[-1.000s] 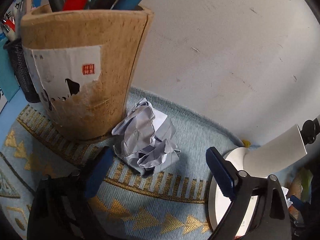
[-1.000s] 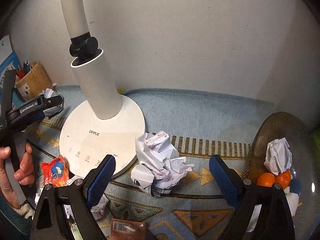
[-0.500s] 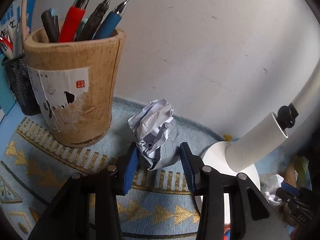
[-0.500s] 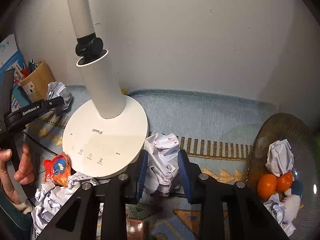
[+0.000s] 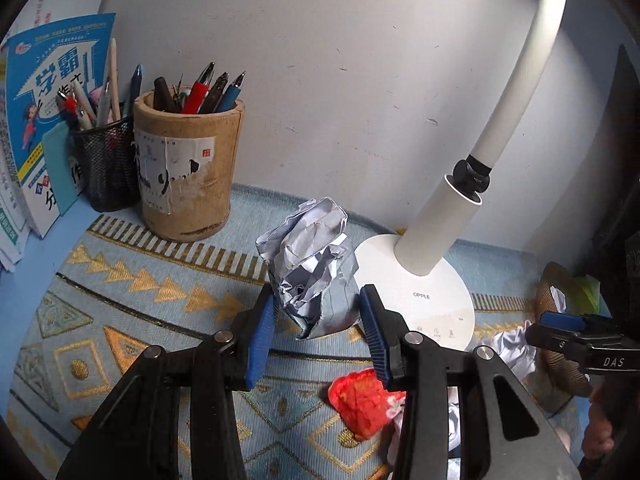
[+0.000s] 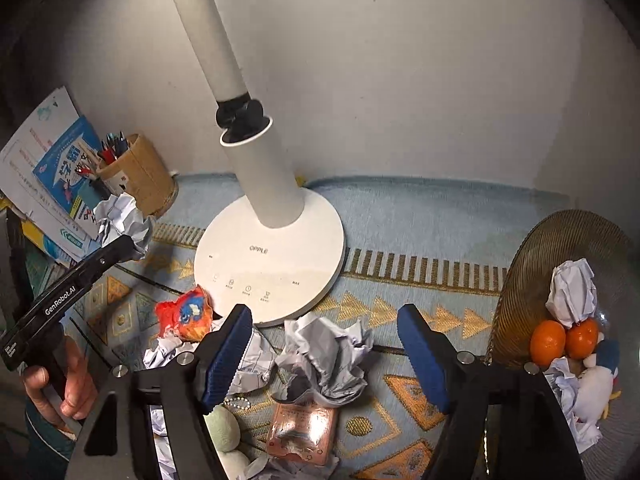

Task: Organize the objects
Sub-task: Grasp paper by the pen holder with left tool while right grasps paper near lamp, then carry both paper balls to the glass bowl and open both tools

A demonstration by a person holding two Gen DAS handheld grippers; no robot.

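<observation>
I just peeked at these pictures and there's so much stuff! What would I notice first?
Probably the crumpled paper ball pinched in the left gripper, lifted in front of the tall white desk lamp on the blue patterned mat. To its left stands a brown pen cup full of pens. On the right, two bright oranges sit in a dark bowl, and another paper ball lies between the right gripper's open jaws, which have just been opening.

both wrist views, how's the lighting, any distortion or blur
Left wrist view: strong fisheye bends the wall and the lamp arm; black vignette corners; the crumpled paper in the left gripper is sharp. Right wrist view: dimmer, darkest at the left edge; the lamp base is bright without glare; the right gripper is crisp.
</observation>
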